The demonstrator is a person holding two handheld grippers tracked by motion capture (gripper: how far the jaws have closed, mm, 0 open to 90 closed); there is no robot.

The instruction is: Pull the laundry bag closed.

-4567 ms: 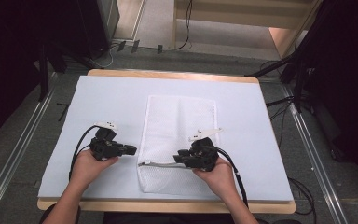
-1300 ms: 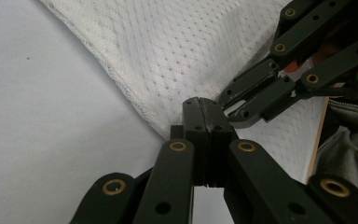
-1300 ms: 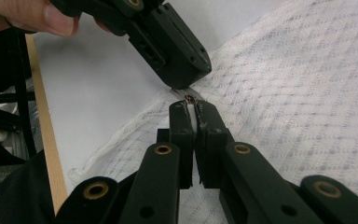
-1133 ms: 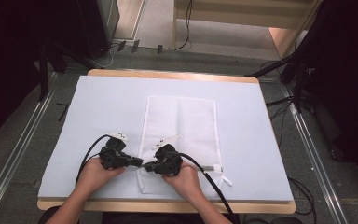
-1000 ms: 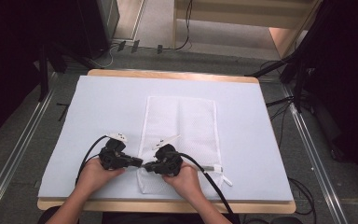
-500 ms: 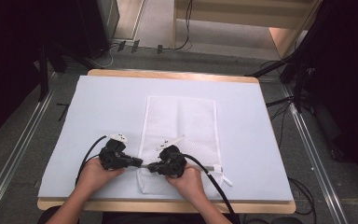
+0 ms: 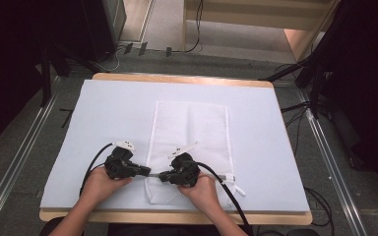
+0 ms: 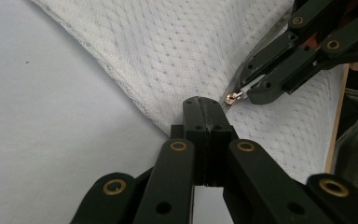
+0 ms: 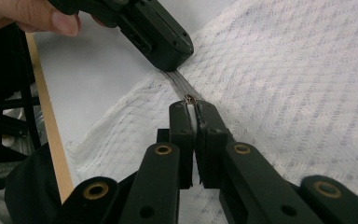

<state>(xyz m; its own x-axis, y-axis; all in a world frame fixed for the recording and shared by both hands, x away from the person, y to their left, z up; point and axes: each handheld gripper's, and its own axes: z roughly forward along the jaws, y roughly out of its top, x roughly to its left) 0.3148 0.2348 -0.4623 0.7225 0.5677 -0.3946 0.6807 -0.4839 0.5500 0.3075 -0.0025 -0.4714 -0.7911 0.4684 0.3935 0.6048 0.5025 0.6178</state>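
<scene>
Zipper pull pinched in right tool

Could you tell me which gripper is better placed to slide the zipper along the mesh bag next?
The right gripper, probably: its jaws are shut on the zipper pull, so it can draw the slider along. The left gripper is clamped on the mesh bag at the zipper's end, suited to anchoring the fabric.

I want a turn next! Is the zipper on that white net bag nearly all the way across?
Nearly! The zip pull already sits near the mesh bag's left edge. The right claw pinches the pull and the left claw pinches the bag's edge. Only the short zip stretch between them is left.
</scene>
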